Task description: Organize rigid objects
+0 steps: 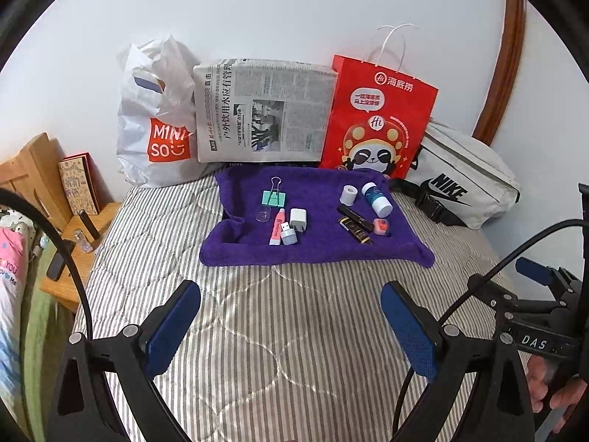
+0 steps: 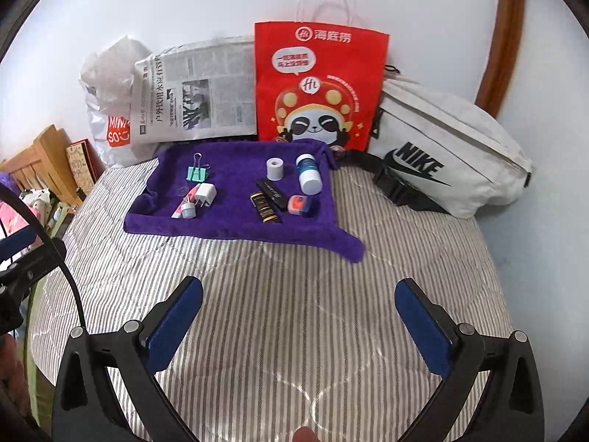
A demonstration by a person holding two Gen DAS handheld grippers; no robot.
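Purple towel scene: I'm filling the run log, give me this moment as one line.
left gripper: open, empty | right gripper: open, empty | purple towel: small items untouched | stage: not started

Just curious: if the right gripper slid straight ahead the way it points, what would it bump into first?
Probably the purple towel: the right gripper hangs open over bare striped bedding, and the towel's front edge lies next ahead. Height is hard to judge.

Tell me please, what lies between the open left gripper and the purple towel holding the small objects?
Only bare striped bedcover, seen in the left wrist view, between left gripper and purple towel.
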